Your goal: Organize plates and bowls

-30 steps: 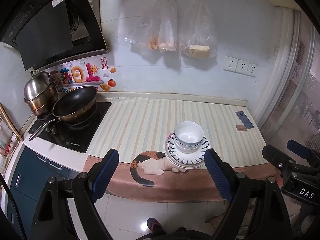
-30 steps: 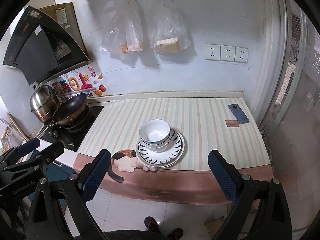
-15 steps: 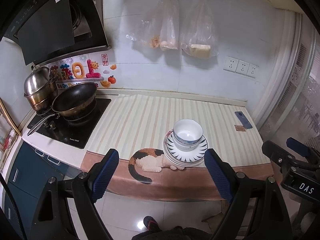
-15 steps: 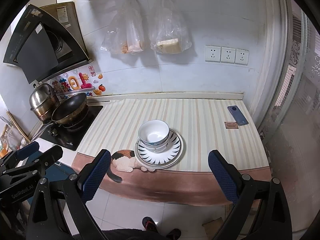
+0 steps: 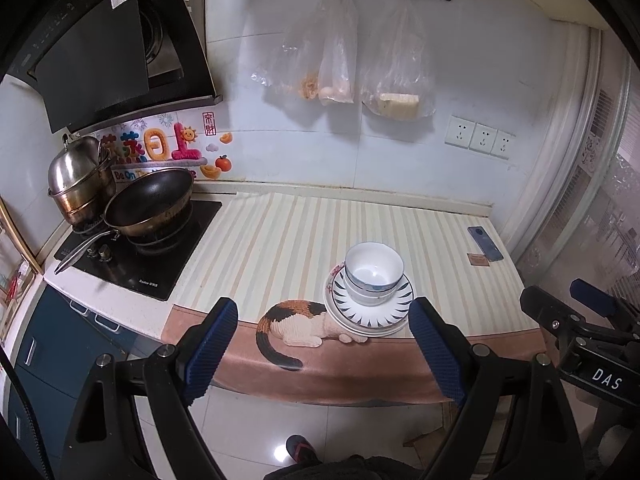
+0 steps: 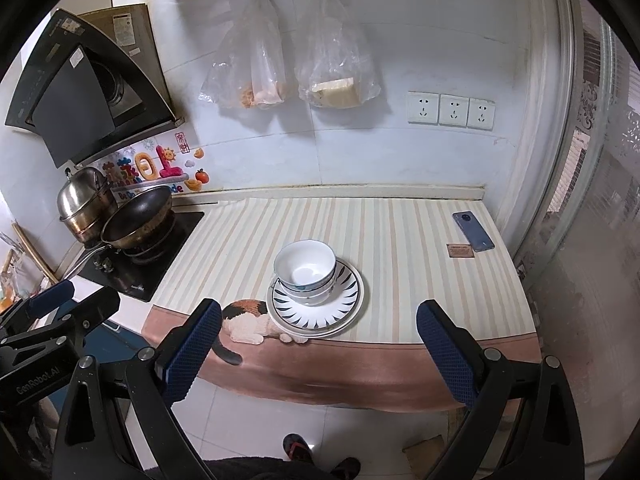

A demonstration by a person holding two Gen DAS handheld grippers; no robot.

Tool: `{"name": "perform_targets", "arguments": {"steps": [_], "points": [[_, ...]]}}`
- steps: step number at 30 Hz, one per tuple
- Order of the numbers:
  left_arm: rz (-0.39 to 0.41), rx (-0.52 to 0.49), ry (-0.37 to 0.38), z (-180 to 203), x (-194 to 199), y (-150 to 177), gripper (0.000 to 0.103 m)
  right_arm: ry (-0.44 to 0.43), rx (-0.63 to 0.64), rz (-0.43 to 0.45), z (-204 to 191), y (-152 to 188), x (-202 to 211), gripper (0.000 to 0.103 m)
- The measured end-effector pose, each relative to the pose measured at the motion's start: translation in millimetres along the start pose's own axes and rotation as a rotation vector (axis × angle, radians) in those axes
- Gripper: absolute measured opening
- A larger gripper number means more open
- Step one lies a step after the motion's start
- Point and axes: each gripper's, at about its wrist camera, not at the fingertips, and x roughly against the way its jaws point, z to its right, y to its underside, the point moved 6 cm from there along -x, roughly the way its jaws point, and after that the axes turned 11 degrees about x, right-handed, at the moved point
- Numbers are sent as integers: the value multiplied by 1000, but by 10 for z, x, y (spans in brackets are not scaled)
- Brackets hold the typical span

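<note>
A white bowl with a blue band (image 5: 374, 270) (image 6: 306, 268) sits nested in another bowl on a stack of plates (image 5: 394, 314) (image 6: 344, 304), the top one with a dark leaf-pattern rim. The stack stands near the front edge of the striped counter (image 5: 280, 240) (image 6: 400, 248). My left gripper (image 5: 322, 352) is open and empty, held in front of the counter edge, well short of the stack. My right gripper (image 6: 320, 354) is open and empty, also back from the counter. Each gripper shows at the side of the other's view.
A black wok (image 5: 150, 206) and a steel pot (image 5: 78, 178) sit on the hob at the left. A phone (image 5: 485, 243) and a small card (image 5: 478, 259) lie at the counter's right. Plastic bags (image 5: 340, 60) hang on the wall. The counter cloth has a cat picture (image 5: 296, 322).
Both grippers have drawn back slightly from the counter, so the stack looks a little farther. Bowls and plates have not moved.
</note>
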Motion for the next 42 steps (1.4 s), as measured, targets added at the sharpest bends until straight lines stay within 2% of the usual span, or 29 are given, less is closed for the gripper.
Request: {"name": "perform_targets", "arguments": {"steps": [42], "points": [[6, 6, -15, -11, 46, 23, 87, -5, -5, -12, -58, 66, -6, 100]]}}
